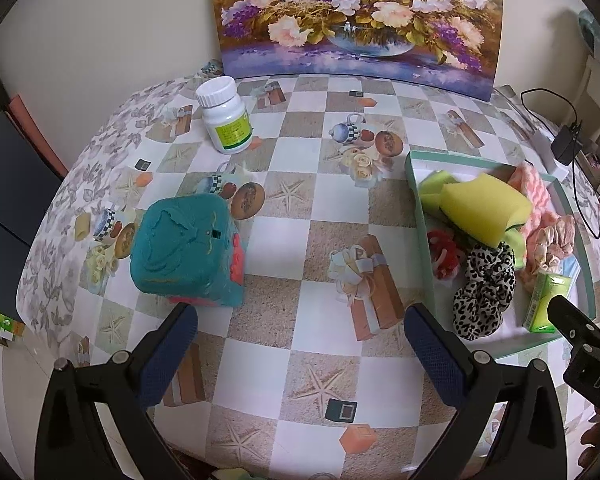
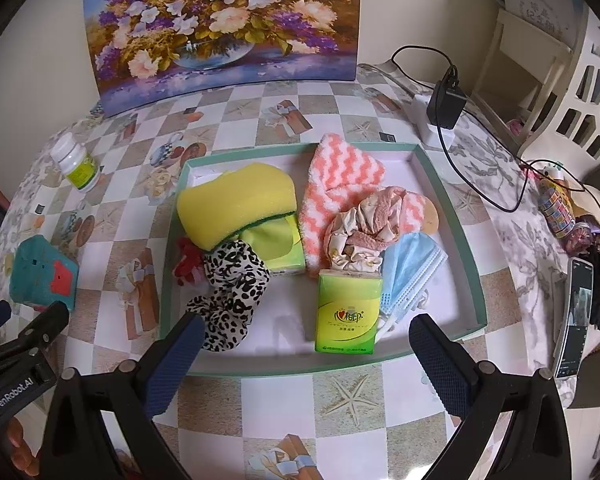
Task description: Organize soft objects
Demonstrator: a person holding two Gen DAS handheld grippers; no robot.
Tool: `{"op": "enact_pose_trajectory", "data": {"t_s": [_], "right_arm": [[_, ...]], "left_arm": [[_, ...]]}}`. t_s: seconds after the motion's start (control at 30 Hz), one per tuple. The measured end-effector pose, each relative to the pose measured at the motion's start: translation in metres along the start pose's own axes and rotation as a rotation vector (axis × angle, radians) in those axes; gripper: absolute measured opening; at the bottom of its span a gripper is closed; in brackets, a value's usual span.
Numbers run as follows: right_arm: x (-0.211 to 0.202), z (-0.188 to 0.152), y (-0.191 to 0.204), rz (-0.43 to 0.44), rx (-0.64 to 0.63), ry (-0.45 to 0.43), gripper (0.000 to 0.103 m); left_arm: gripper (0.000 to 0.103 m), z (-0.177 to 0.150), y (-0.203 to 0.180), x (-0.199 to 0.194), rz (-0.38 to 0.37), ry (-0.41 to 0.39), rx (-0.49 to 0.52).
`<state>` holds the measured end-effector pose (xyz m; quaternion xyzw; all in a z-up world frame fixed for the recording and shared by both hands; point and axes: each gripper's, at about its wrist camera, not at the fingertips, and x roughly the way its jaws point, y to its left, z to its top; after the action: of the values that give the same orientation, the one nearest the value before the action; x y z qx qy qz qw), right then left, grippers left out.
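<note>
On the left part of the bench [image 1: 300, 216], outside the tray [image 2: 456, 216], the teal soft cube [image 1: 186, 250] stood alone, and it seemed to us the only soft thing not yet put away. In the left wrist view it lay just ahead of the left finger [image 1: 168, 360], a little to the left of the middle line of our left gripper [image 1: 300, 354]. The fingers of this gripper were spread wide and held nothing. The cube is almost equal on all sides, so we saw no long axis to align with; one side with a red patch looked toward the tray.

Our right gripper [image 2: 306, 364] hung over the near edge of the tray, its fingers also released and empty. In its view the cube was far to the left, well apart from its fingers. We judged therefore that the left hand was clearly nearer, and that it needed to shift a little leftward and forward so the cube came between the fingers.

In the tray already lay the yellow sponge [image 2: 240, 200], the leopard scrunchie [image 2: 232, 292], the striped sock [image 2: 340, 184], the tissue pack [image 2: 346, 312] and the blue mask [image 2: 412, 268]. The white bottle [image 1: 224, 116], being hard, stood near the painting [image 1: 356, 16].
</note>
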<state>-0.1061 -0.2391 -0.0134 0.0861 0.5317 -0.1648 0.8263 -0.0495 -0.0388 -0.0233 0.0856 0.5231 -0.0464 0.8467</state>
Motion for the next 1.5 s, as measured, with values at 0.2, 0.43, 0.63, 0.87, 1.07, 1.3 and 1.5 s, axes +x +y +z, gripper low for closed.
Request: {"op": "enact_pose_trajectory", "data": {"t_s": [0.2, 0.43, 0.63, 0.87, 1.07, 1.3, 1.5], "right_arm": [[0.0014, -0.0007, 0.0001, -0.001, -0.003, 0.004, 0.103], [0.0025, -0.0005, 0.0007, 0.001, -0.005, 0.006, 0.103], [0.0028, -0.0006, 0.0014, 0.001, -0.005, 0.006, 0.103], [0.0029, -0.0008, 0.0011, 0.001, -0.004, 0.006, 0.103], [0.0033, -0.0006, 0.0005, 0.001, -0.005, 0.007, 0.103], [0.0032, -0.0003, 0.0001, 0.002, -0.005, 0.007, 0.103], [0.0037, -0.0002, 0.0, 0.002, -0.006, 0.008, 0.103]], "left_arm": [[0.103, 0.0004, 0.0009, 0.0004, 0.003, 0.0, 0.0], [0.103, 0.0003, 0.0014, 0.0017, 0.01, 0.005, 0.001], [0.103, 0.0002, 0.0011, 0.0028, 0.014, 0.009, 0.003], [0.103, 0.0001, 0.0018, 0.0039, 0.015, 0.014, 0.001], [0.103, -0.0002, 0.0024, 0.0041, 0.017, 0.016, 0.0], [0.103, -0.0004, 0.004, 0.0051, 0.017, 0.019, -0.004], [0.103, -0.001, 0.0052, 0.0064, 0.019, 0.023, -0.007]]}}
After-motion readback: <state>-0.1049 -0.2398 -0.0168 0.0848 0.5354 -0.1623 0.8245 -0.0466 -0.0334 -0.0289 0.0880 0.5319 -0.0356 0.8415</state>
